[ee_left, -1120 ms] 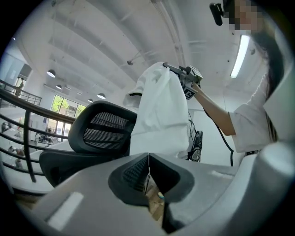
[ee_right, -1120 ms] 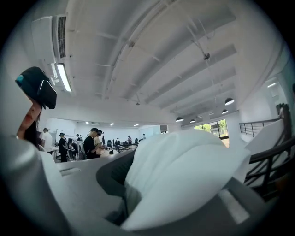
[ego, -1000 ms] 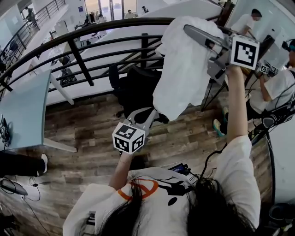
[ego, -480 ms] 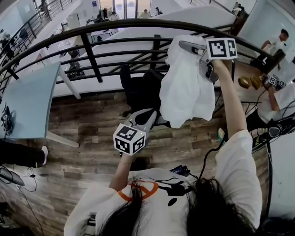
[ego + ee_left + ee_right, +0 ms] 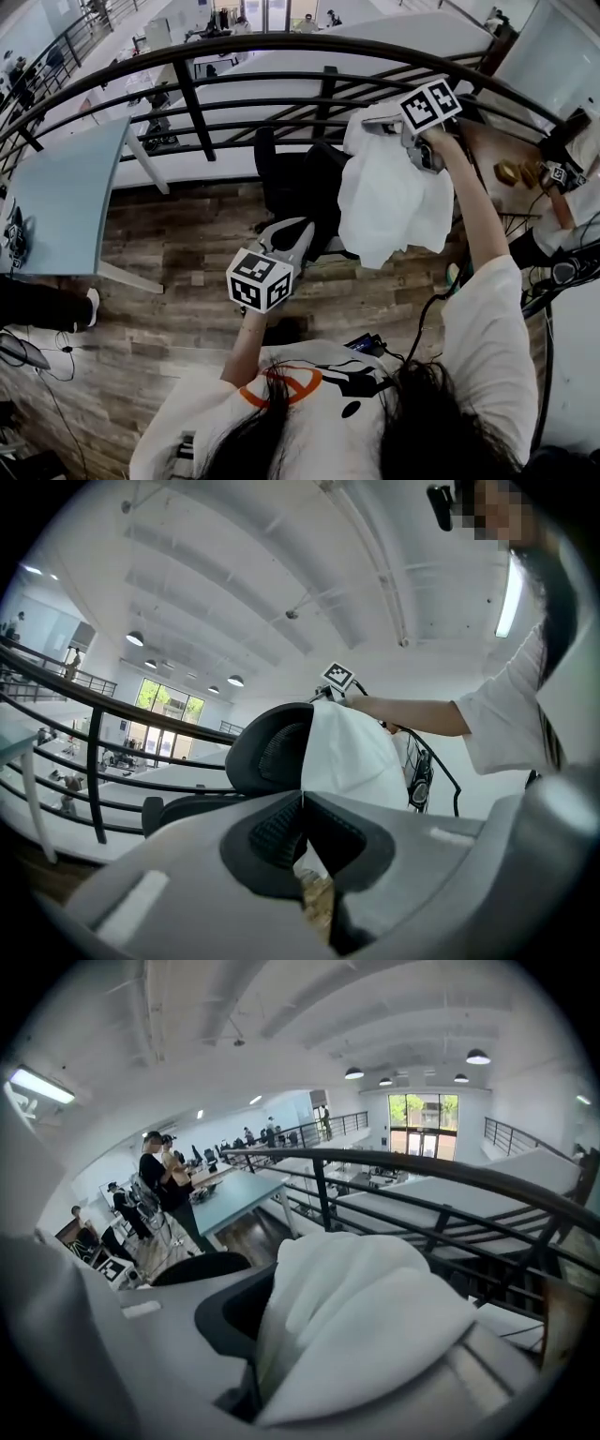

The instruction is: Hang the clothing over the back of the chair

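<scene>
A curved black metal railing is running above the wood-plank floor. In front of it, a black mesh-backed office chair is standing. A white, soft, crumpled cloth garment is hanging in loose folds just beside the chair's back, bunching at its top; whether the two are touching cannot be told. The right gripper is holding the garment aloft, its jaws clamping the gathered fabric. The left gripper is hovering lower, near the chair, its jaws pressing together on nothing.
</scene>
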A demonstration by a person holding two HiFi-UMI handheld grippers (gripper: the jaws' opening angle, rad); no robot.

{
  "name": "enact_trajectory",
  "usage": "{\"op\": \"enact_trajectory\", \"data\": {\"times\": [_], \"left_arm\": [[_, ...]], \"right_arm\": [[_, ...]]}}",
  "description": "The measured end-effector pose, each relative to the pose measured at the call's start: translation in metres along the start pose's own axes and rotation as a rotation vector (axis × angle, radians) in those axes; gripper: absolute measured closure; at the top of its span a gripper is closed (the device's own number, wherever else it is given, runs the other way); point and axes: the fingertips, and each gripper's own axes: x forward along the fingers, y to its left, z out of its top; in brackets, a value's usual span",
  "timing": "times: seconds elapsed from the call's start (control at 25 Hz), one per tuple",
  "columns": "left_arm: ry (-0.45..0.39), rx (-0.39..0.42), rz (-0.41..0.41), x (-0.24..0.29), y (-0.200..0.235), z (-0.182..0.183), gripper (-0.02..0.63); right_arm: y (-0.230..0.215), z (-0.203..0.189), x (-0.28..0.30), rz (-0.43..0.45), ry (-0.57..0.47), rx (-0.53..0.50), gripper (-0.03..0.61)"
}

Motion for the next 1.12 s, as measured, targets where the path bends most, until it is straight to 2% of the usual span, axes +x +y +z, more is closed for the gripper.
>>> {"op": "enact_trajectory", "data": {"times": [0.24,0.4,0.6,0.76,0.88,1.12], "left_arm": [[0.007,-0.015,0.006,-0.009,0.010,-0.001,0.614],[0.005,-0.024,0.009,-0.011,0.017,0.000,0.614],[-0.017,-0.042,0.030,-0.015,0.030,0.001,0.614],[-0.028,-0.049,0.039,-0.024,0.042,0.001,0.614],[-0.045,-0.061,0.052,-0.025,0.049,0.004,0.614],[-0.056,-0.090,0.088,-0.032,0.067,0.001,0.614]], "right_arm": [[0.012,-0.027,0.026,0.057,0.231,-0.059,0.449],[0.012,-0.049,0.037,0.093,0.353,-0.027,0.407],[0.009,-0.061,0.040,0.115,0.401,0.043,0.371],[0.010,-0.065,0.042,0.105,0.424,0.060,0.356],[0.000,-0.068,0.033,0.071,0.484,0.034,0.304],[-0.008,-0.071,0.019,0.058,0.590,-0.050,0.220]]}}
